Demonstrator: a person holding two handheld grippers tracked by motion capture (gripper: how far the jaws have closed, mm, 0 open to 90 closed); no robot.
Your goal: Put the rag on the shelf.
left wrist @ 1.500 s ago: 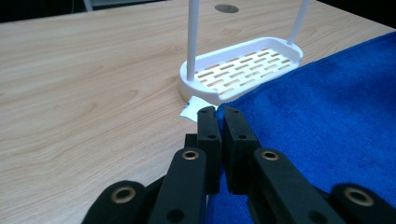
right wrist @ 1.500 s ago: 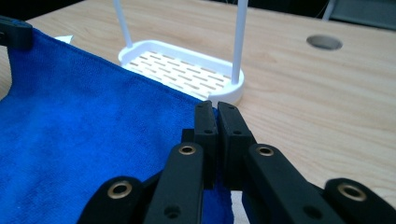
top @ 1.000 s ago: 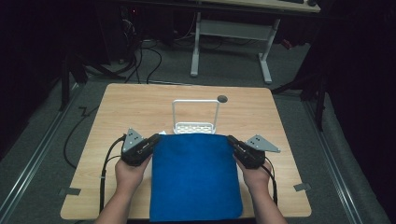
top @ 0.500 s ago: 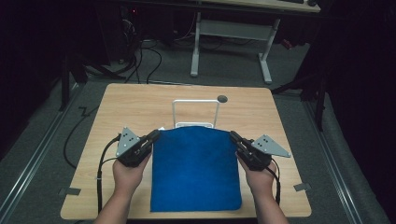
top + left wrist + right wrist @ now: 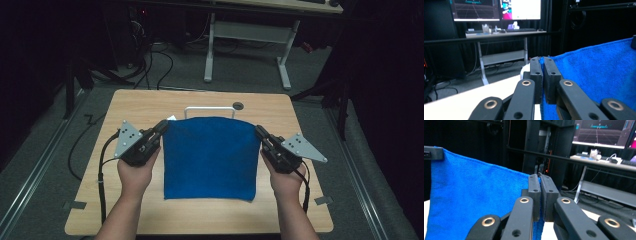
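A blue towel [image 5: 210,157] hangs stretched between the two grippers above the wooden table [image 5: 200,215]. My left gripper [image 5: 163,126] is shut on the towel's top left corner, with blue cloth pinched between its pads [image 5: 542,72]. My right gripper [image 5: 259,131] is shut on the top right corner, and the cloth [image 5: 481,192] spreads away to the left of its pads [image 5: 539,187]. The towel's lower edge reaches toward the table's near side. A white wire rack [image 5: 210,109] stands behind the towel, mostly hidden by it.
A round cable hole [image 5: 238,105] sits near the table's far edge. Beyond the table stands a white-legged desk [image 5: 250,45] with monitors [image 5: 496,8] and a keyboard on it. Cables lie on the floor at the far left [image 5: 150,60].
Both grippers have lifted and carried the towel's top edge away from the person, raising it off the table. The towel now covers most of the white rack.
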